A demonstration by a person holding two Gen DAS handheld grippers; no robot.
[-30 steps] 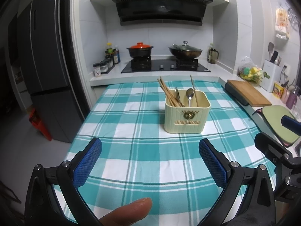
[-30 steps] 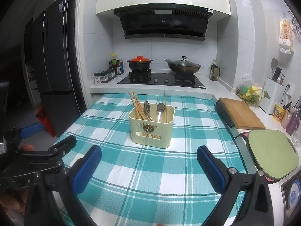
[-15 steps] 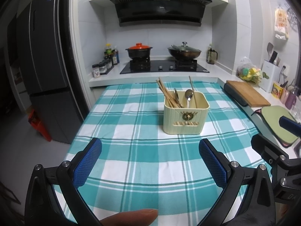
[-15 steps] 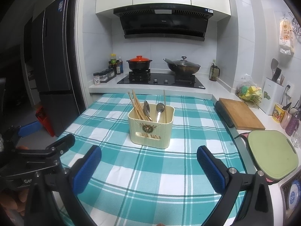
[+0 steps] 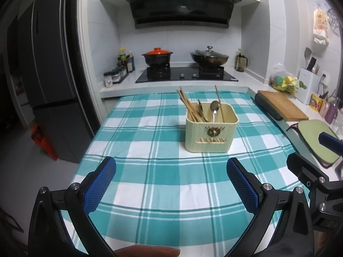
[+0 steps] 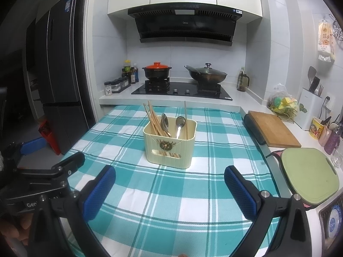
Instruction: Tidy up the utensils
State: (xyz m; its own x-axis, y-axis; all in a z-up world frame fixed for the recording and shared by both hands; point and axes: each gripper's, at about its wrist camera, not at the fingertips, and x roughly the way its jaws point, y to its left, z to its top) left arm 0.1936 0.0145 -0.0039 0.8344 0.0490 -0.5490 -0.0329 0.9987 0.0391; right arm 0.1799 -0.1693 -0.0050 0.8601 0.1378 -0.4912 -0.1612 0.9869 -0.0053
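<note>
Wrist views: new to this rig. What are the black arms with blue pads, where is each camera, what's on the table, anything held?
No robot: a person holds a hand-held gripper in each hand, with a fisheye camera looking along its fingers. One picture is from the left hand-held gripper, the other from the right hand-held gripper; the blue pads line the fingers. Both are open and empty. On the checked cloth stands a cream holder containing chopsticks and spoons. Nothing else lies on the cloth.

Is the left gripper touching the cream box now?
Apart. The left wrist view shows the left gripper open, with a wide band of checked cloth between its fingertips and the box.
</note>
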